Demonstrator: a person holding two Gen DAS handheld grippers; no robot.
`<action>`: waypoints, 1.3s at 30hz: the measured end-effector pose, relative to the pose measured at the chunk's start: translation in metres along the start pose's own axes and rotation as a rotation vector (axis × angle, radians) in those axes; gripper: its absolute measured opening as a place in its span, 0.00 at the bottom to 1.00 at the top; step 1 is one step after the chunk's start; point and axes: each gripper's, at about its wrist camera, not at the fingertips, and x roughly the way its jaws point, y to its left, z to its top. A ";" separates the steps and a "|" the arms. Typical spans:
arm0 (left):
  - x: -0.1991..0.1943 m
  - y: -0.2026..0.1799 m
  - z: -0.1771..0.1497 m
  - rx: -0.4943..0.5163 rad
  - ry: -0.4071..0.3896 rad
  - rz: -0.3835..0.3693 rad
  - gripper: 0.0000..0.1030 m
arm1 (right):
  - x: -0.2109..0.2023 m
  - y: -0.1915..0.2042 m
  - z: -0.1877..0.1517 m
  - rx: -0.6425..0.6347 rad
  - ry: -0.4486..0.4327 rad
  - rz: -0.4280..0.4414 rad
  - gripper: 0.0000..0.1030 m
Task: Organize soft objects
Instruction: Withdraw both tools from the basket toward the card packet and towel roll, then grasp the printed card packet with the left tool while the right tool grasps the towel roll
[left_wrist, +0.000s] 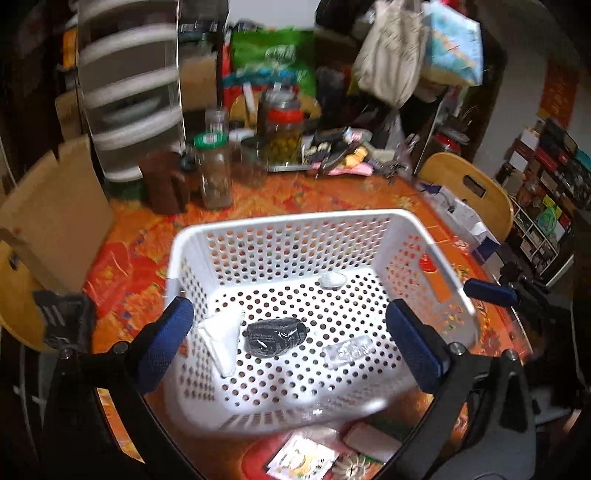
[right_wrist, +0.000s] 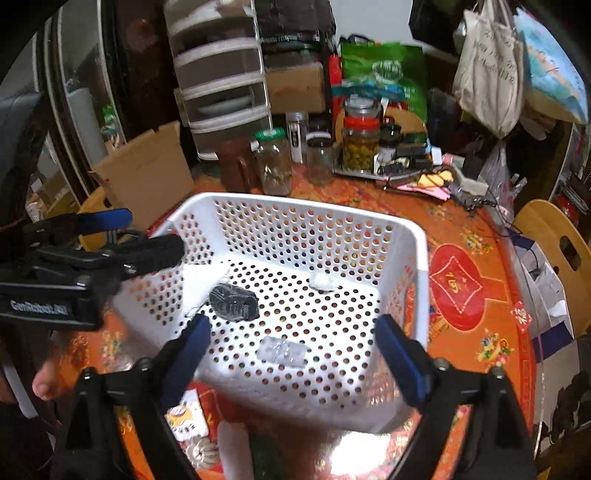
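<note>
Left gripper (left_wrist: 291, 339) and right gripper (right_wrist: 291, 356) angled downward, jaws wide apart, empty.

Near rim of white perforated plastic basket (left_wrist: 295, 410) smeared by motion blur in left wrist view, at 6 o'clock. Small clear plastic packet (left_wrist: 347, 352) on basket floor: contents too blurred to tell. Black wrapped bundle (right_wrist: 233, 301): material unclear under glare. Small white lump (right_wrist: 322, 282) toward 12 o'clock of basket floor, too small to identify. Printed cards (left_wrist: 303, 459) at 6 o'clock cut off by frame edge. Striped white-and-grey drawer unit (left_wrist: 129, 85) at 11 o'clock heavily blurred. Fingertip (right_wrist: 46, 384) at 8 o'clock, rest of hand out of frame.
</note>
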 end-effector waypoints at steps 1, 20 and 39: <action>-0.012 -0.001 -0.005 0.005 -0.022 0.011 1.00 | -0.006 0.001 -0.003 -0.003 -0.010 0.004 0.91; -0.103 -0.002 -0.181 0.020 -0.123 -0.002 1.00 | -0.071 0.031 -0.166 0.006 -0.161 0.025 0.92; 0.017 0.009 -0.235 0.068 0.104 -0.022 0.91 | 0.015 0.052 -0.181 -0.030 -0.068 0.092 0.49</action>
